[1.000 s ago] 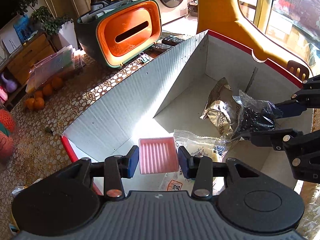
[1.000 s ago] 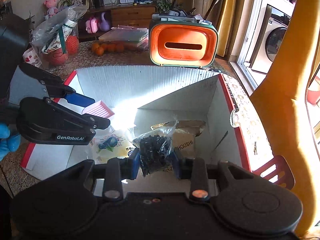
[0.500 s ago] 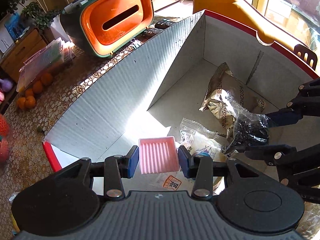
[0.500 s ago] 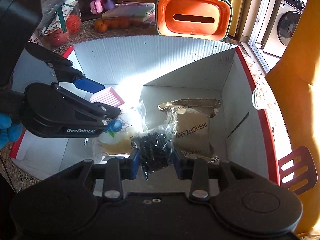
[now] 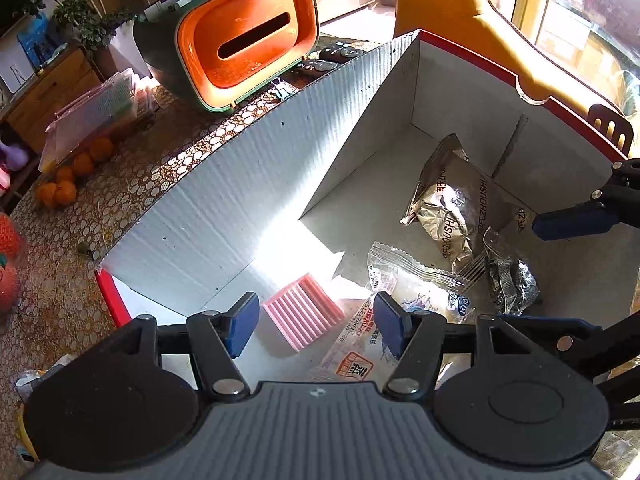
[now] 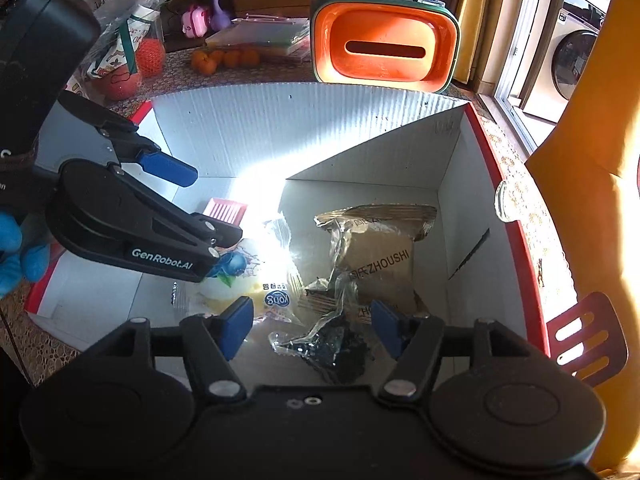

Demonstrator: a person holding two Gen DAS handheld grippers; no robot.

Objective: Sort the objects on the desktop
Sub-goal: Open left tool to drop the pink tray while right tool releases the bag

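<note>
Both grippers opening: left gripper has dropped the ribbed pink plastic tray, right gripper the clear crinkled bag of dark bits, both now lying in the white corrugated cardboard box, so two items sorted.

My left gripper has a black body with round housings either side, silver screws at the pivots, blue pads on its fingers and a ribbed grey deck behind. My right gripper is built alike, its deck plain black. "GenRobot.AI" is printed in white on the left one's arm. A blue glove covers my left hand.
</note>
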